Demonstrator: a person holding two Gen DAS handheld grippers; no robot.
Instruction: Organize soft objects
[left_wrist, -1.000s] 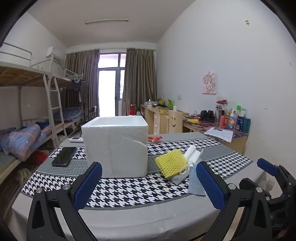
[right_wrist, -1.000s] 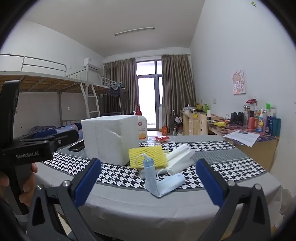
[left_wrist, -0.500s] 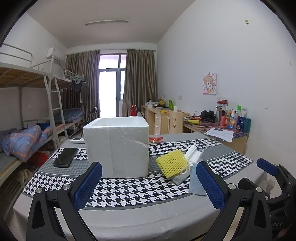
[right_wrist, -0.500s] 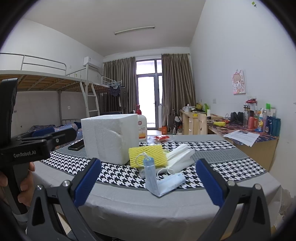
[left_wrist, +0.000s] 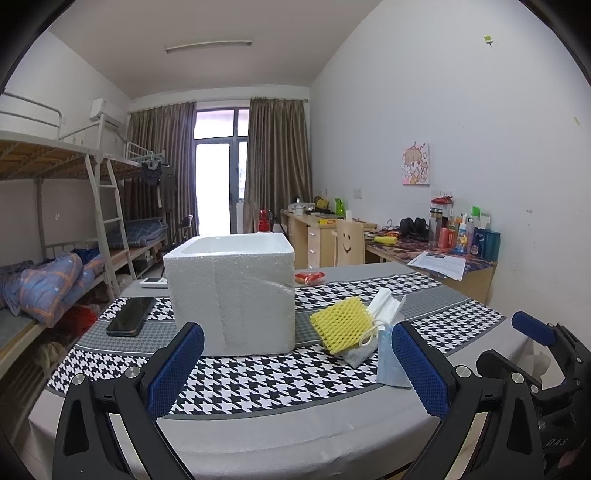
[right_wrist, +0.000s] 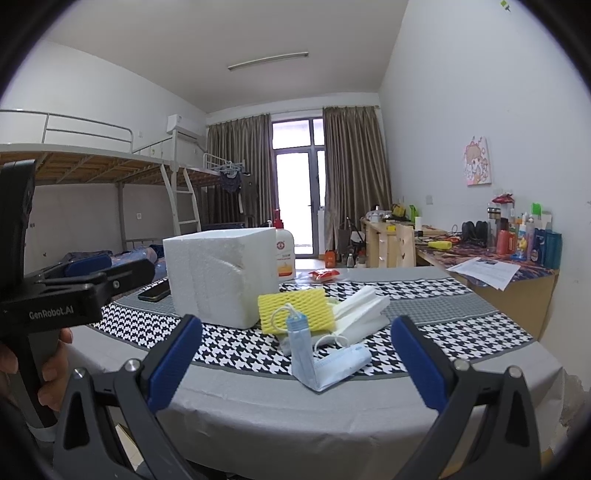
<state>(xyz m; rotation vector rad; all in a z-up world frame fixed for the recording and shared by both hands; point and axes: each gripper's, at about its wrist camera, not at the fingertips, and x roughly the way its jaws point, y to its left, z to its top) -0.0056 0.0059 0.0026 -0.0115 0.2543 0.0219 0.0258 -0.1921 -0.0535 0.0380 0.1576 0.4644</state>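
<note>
A white foam box (left_wrist: 232, 291) (right_wrist: 218, 275), open at the top, stands on the houndstooth-covered table (left_wrist: 258, 380). To its right lies a pile of soft things: a yellow foam net (left_wrist: 341, 323) (right_wrist: 295, 308), white folded foam sheets (left_wrist: 384, 304) (right_wrist: 364, 308) and a blue face mask (left_wrist: 388, 363) (right_wrist: 325, 363). My left gripper (left_wrist: 295, 369) is open and empty, short of the table's near edge. My right gripper (right_wrist: 295, 363) is open and empty, facing the mask from the front.
A black phone (left_wrist: 131, 321) lies left of the box. A white remote (left_wrist: 155, 282), a red packet (left_wrist: 310, 277) and a soap bottle (right_wrist: 284, 256) sit behind it. A bunk bed (left_wrist: 55, 236) is at the left, a cluttered desk (left_wrist: 443, 251) at the right.
Both views have shifted only slightly; the left gripper has drifted a little left and up. Nothing on the table has moved.
</note>
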